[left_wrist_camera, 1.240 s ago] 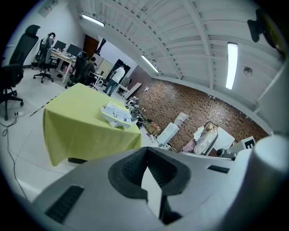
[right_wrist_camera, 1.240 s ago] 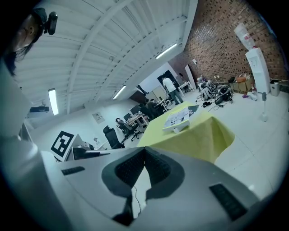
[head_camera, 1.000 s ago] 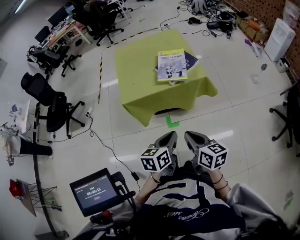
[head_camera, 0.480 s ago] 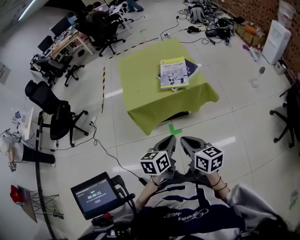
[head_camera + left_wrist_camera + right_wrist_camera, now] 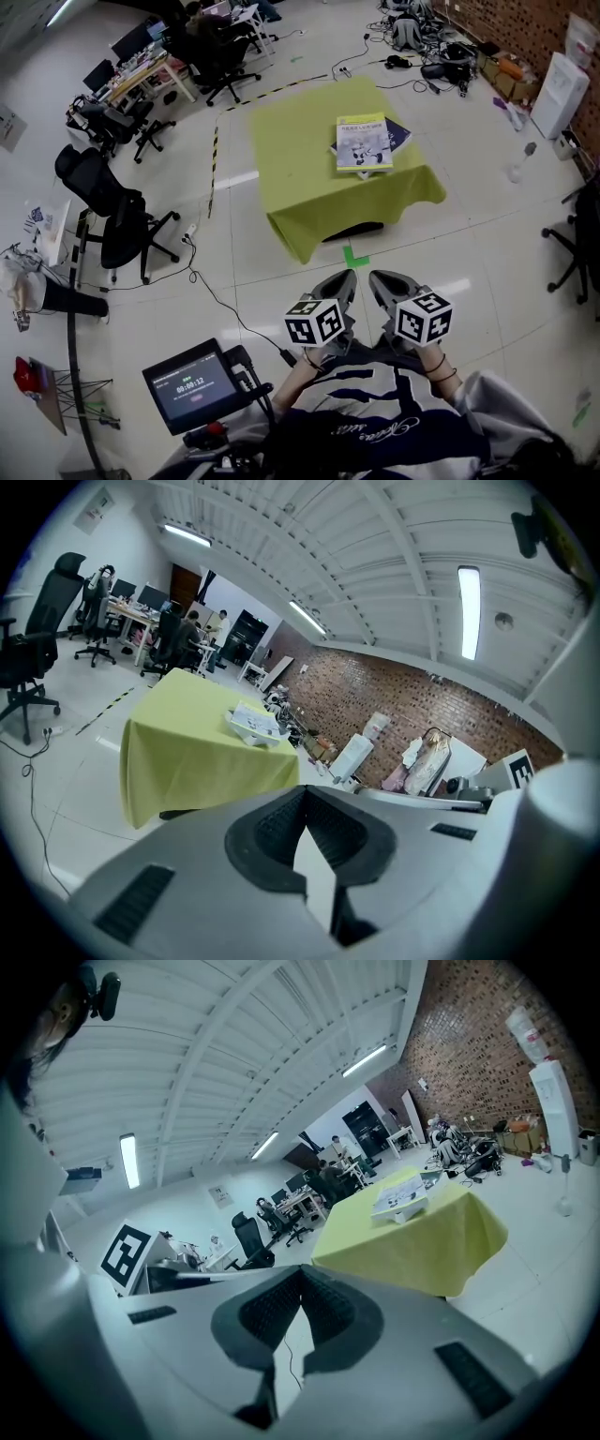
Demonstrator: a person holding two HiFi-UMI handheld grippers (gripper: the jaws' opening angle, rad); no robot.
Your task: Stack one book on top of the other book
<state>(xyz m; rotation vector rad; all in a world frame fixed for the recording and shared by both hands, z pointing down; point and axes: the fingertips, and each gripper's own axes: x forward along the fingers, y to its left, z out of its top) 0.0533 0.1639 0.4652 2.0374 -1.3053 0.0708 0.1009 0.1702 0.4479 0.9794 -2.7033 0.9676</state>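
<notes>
Yellow-green table [image 5: 300, 150] has slid a bit right in the head view since a second ago, while the grippers stay tucked close to the person. Light-covered book [image 5: 361, 142] lies on top of the dark blue book [image 5: 399, 133] by the table's right edge. The cover title is probably too small to read. Left gripper [image 5: 341, 281] and right gripper [image 5: 380, 281] are well short of the table, jaws pinched together on nothing. Screen [image 5: 192, 386] reads 00:00:12.
</notes>
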